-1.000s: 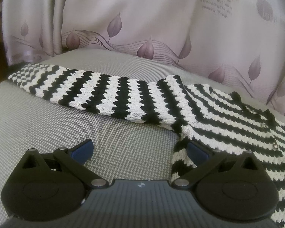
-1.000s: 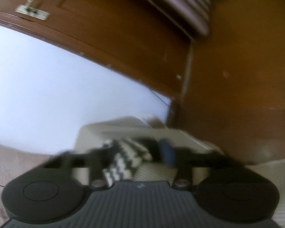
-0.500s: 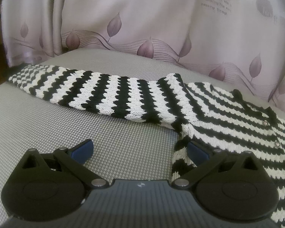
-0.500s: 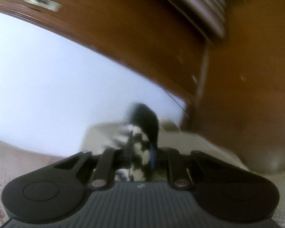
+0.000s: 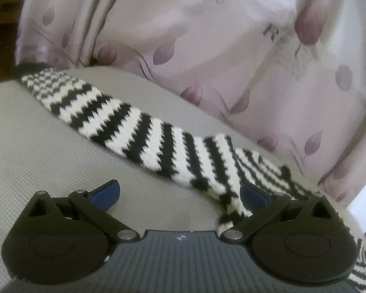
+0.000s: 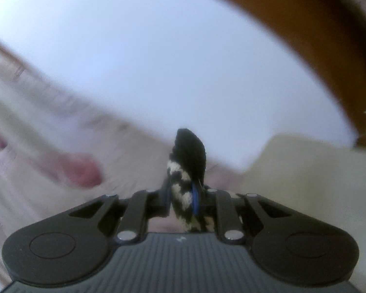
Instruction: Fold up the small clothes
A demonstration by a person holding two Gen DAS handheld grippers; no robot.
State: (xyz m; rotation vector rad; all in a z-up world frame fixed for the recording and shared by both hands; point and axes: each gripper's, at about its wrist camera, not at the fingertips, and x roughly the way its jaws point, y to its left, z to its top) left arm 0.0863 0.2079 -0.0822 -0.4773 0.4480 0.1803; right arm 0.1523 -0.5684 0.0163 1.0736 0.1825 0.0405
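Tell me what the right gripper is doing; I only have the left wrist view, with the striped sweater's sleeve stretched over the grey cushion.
Observer: The right gripper is shut on a bunched piece of the striped sweater.
Operator: Say which part it holds.
Observer: An edge with a solid black trim, which sticks up past the fingertips. I cannot tell if it is a cuff or a hem.
Operator: Report where it points.
Observer: Away from the cushion, toward a pale wall and a brown wooden frame; the view is blurred.
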